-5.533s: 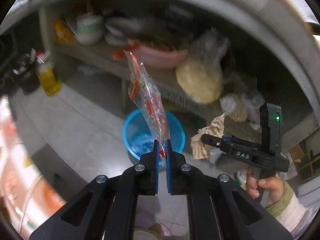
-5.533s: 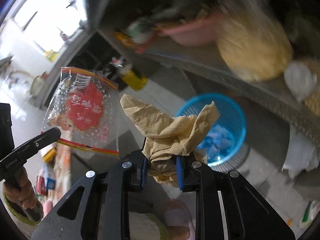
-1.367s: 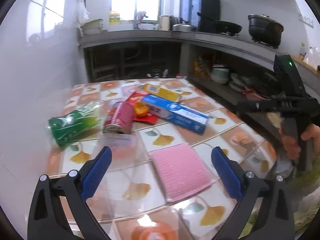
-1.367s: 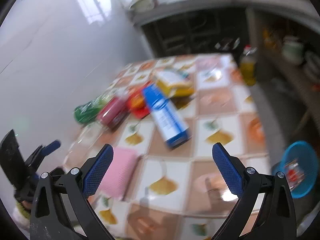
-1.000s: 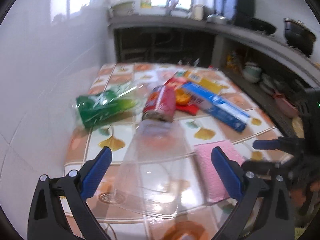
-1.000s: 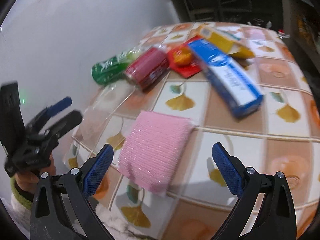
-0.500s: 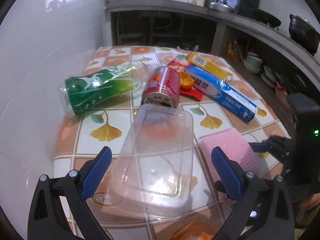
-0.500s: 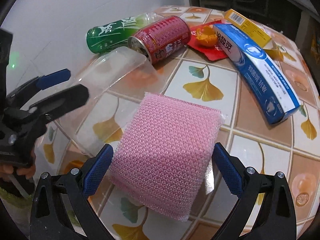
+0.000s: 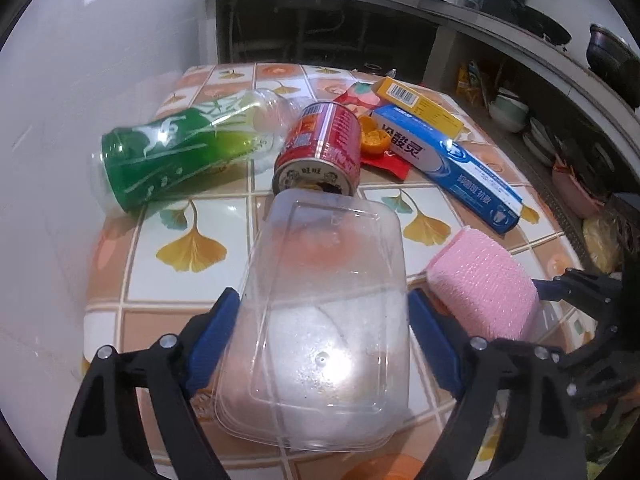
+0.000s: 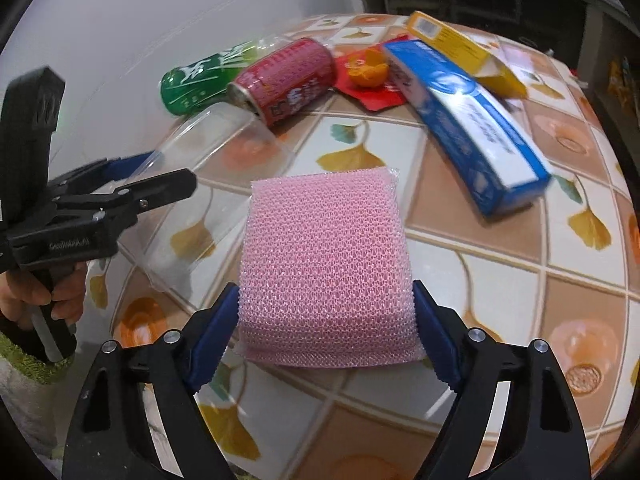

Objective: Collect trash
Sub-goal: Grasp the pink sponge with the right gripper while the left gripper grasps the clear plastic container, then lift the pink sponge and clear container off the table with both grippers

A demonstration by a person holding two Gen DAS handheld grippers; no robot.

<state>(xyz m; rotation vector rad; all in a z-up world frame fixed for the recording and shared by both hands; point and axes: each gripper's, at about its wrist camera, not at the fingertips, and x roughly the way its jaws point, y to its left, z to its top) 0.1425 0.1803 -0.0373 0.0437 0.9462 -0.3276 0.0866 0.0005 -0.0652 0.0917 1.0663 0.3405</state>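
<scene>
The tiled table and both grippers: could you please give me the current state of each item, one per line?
Left gripper: closed on the clear plastic container, pads touching both sides.
Right gripper: closed on the pink sponge.
Green bottle: lying on its side.
Red can: lying on its side, end toward the container.
Blue toothpaste box: lying flat.
Yellow box: lying flat, beyond the blue box.
Orange peel: on the red wrapper.

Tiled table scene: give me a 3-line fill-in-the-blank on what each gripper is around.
The left gripper has its fingers on either side of the clear plastic ____. The right gripper closes around the ____ scouring pad. The red can lies on its ____.
Missing: container; pink; side
</scene>
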